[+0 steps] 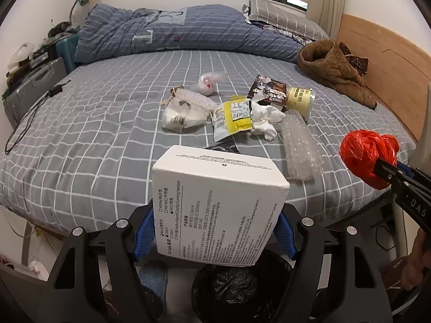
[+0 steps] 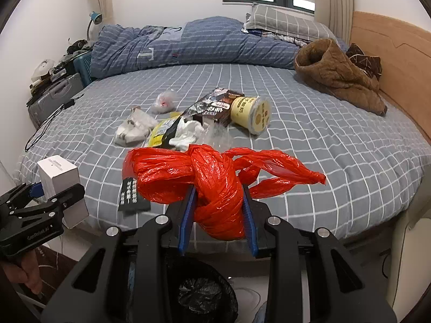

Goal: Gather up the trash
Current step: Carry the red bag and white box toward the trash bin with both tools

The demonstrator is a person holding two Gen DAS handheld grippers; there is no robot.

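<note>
The left gripper [image 1: 215, 231] clamps a white printed box [image 1: 218, 204] between its blue pads, holding it above the near edge of a bed with a grey checked sheet [image 1: 94, 123]. Directly below this gripper sits a bin lined with a black bag [image 1: 231, 290]. To its right, the right gripper [image 2: 219, 210] squeezes a knotted red plastic bag [image 2: 212, 185], also over the bed's near edge, with the black-lined bin beneath it. Ahead of both grippers, loose trash lies on the sheet: a yellow wrapper [image 1: 234, 115], crumpled white tissue [image 1: 265, 121], a yellow cup on its side [image 2: 250, 113], a dark snack packet [image 2: 212, 105] and clear bubble wrap [image 1: 299, 145].
</note>
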